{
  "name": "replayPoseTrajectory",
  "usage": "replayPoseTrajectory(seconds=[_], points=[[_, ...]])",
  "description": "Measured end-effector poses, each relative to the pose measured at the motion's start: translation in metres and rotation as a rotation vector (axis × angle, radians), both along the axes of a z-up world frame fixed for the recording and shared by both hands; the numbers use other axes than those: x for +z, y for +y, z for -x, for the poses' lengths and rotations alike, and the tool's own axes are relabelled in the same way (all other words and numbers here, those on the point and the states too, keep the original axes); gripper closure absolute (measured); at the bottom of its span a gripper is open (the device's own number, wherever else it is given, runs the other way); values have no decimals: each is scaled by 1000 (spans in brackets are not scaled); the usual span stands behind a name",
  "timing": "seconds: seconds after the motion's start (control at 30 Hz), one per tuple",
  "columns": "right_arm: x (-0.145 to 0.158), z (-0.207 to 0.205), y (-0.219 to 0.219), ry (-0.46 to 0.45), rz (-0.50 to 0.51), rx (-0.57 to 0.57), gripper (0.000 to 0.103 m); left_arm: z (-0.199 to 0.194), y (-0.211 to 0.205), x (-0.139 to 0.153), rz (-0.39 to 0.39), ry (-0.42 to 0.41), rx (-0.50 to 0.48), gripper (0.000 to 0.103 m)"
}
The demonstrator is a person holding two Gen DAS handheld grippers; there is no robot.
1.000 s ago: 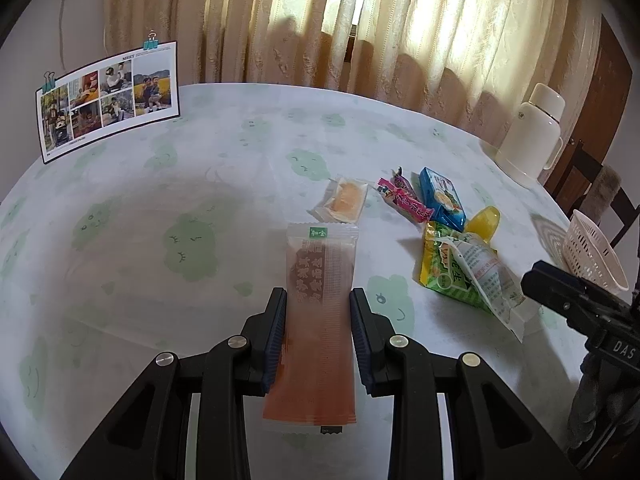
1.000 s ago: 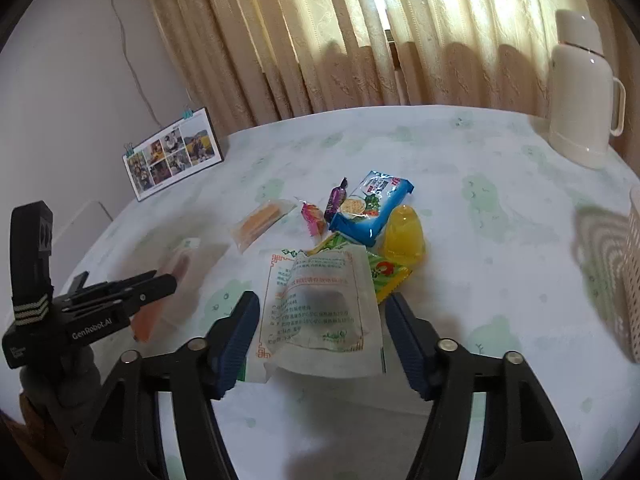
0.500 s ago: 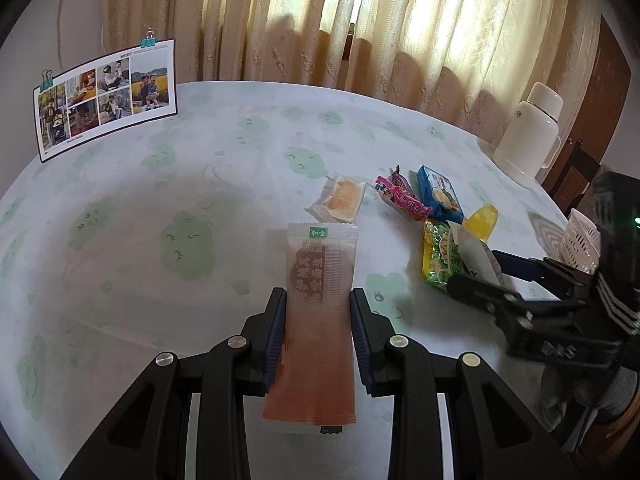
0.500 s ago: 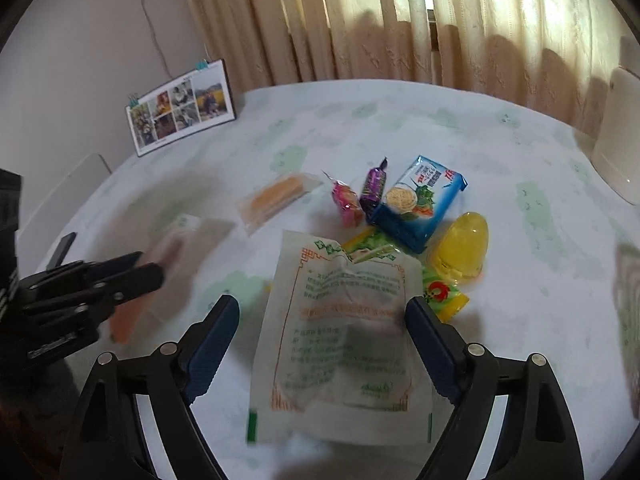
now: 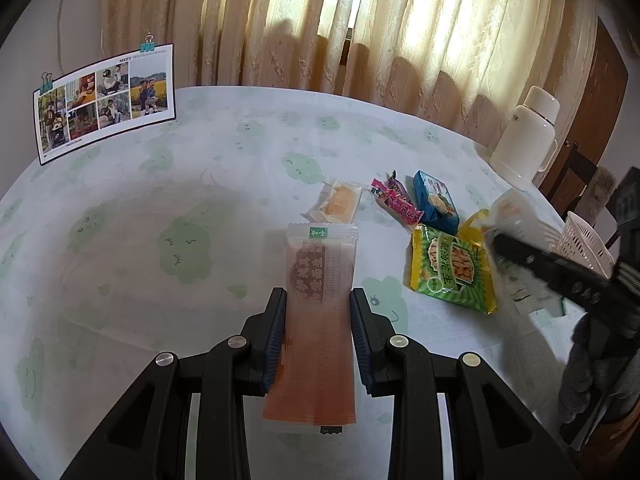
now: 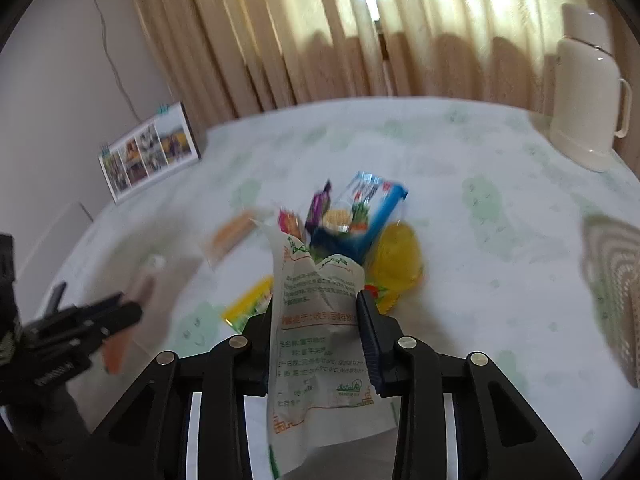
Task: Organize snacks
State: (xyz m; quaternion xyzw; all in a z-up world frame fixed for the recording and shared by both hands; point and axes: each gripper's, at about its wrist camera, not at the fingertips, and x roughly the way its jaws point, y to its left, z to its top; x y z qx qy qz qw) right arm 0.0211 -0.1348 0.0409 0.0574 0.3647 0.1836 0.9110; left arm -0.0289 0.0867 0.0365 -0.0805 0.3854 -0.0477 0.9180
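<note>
Cream curtains (image 5: 320, 24) hang behind my round bench (image 5: 200, 184), which is covered in a pale cloth printed with green clouds. My left gripper (image 5: 319, 336) pinches a long orange snack pack (image 5: 320, 308) by its sides, its matte film sticking out forward over the cloth. My right gripper (image 6: 316, 340) is clamped on a crinkled white pouch (image 6: 320, 344) with printed text, lifted over the snack pile. Just beyond it lie a glossy green-yellow bag (image 5: 452, 268), a blue packet (image 5: 436, 200), a pink candy wrapper (image 5: 396, 200), a clear-wrapped cake (image 5: 338, 204) and a yellow jelly cup (image 6: 398, 260). A white thermos (image 5: 524, 136) and a white lattice basket (image 5: 584, 244) stand to the right; a clipped photo sheet (image 5: 104, 100) stands far left.
</note>
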Motion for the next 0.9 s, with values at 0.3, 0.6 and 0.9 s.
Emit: replayPoseTrajectory(seconds=[0.3, 0.6, 0.9], points=[[20, 15, -30, -50, -67, -65, 70, 5, -10, 10, -16, -21, -20, 75], [39, 31, -70, -119, -141, -151, 71, 8, -31, 25, -38, -40, -62, 75], [51, 42, -127, -182, -155, -309, 71, 7, -59, 38, -74, -58, -111, 75]])
